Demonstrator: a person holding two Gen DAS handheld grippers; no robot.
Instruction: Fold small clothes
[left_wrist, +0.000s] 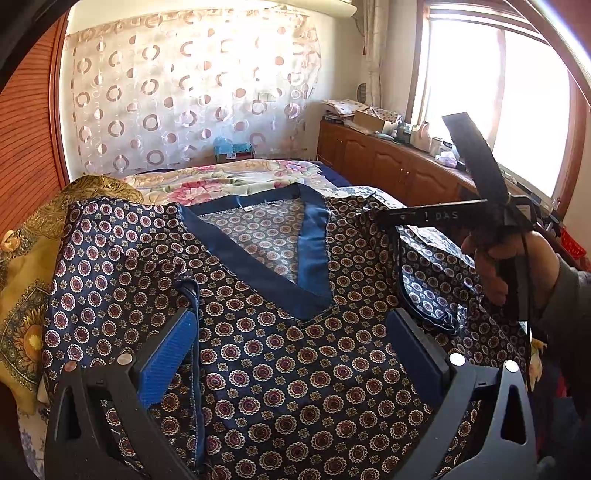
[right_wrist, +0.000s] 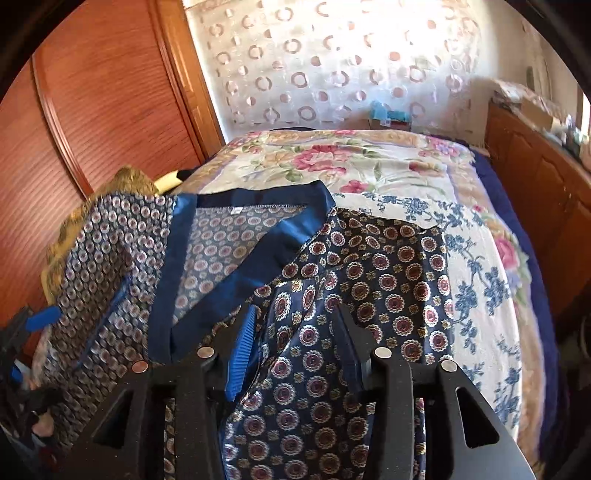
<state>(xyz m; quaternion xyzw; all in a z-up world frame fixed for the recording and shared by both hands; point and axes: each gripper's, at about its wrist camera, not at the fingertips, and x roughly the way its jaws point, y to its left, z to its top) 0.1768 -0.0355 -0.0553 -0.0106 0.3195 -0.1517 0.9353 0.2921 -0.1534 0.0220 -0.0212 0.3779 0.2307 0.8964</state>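
Note:
A dark navy V-neck top (left_wrist: 295, 369) with round medallion print and blue neck trim (left_wrist: 255, 269) lies spread on the bed. My left gripper (left_wrist: 293, 354) stands wide open just above its chest, nothing pinched, with a folded sleeve edge (left_wrist: 192, 295) beside its left finger. In the right wrist view my right gripper (right_wrist: 295, 347) is half open over the top's (right_wrist: 388, 266) right shoulder part. Loose cloth lies between its fingers (right_wrist: 242, 350), and the pads do not press on it. A hand (left_wrist: 517, 266) holds that gripper at the right.
The bed carries a floral cover (right_wrist: 369, 162). A yellow-brown patterned cloth (left_wrist: 26, 295) lies bunched at the left, against a wooden wardrobe (right_wrist: 92, 110). A low wooden cabinet (left_wrist: 388, 162) with clutter runs along the right under the window. A curtain (left_wrist: 184, 92) hangs behind.

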